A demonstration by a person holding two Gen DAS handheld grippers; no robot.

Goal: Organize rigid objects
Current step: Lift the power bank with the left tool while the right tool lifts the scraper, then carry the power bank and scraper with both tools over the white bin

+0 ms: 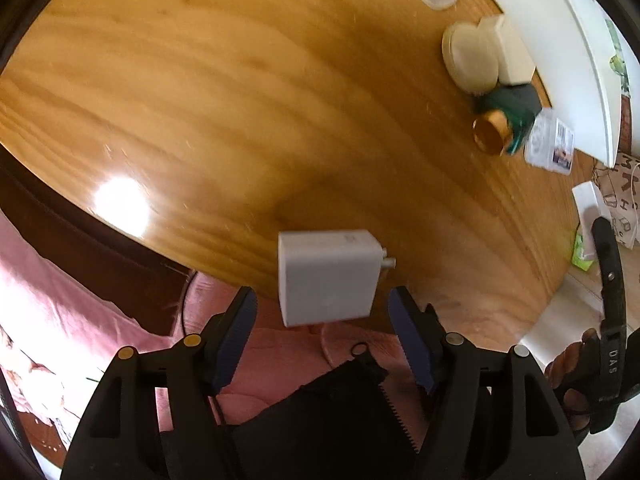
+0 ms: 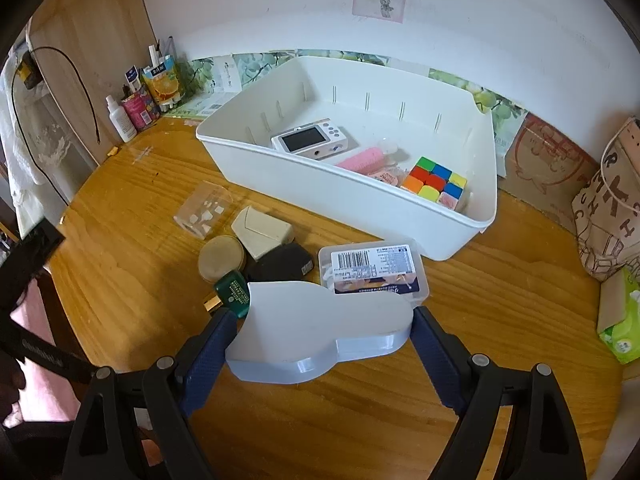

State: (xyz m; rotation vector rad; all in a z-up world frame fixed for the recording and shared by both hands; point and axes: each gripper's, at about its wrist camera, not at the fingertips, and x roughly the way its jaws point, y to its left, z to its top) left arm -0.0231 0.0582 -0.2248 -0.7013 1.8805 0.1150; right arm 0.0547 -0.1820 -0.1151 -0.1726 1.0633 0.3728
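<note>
In the left wrist view a white plug-in charger (image 1: 326,276) lies at the wooden table's (image 1: 240,100) near edge, its prongs pointing right. My left gripper (image 1: 323,294) stands open around it, and neither pad touches it. In the right wrist view my right gripper (image 2: 324,314) is shut on a flat white cloud-shaped piece (image 2: 320,332), held above the table. Behind it stands a white bin (image 2: 400,216) holding a small screen device (image 2: 310,142), a pink roller (image 2: 362,160) and a colour cube (image 2: 436,186).
A clear labelled box (image 2: 374,270), a green bottle (image 2: 232,292), a round tin (image 2: 222,258), a beige box (image 2: 262,232), a black item (image 2: 280,264) and a clear case (image 2: 204,210) lie before the bin. Bottles (image 2: 140,96) crowd the back left corner. At the right edge sit a tissue pack (image 2: 620,336) and a paper bag (image 2: 608,216).
</note>
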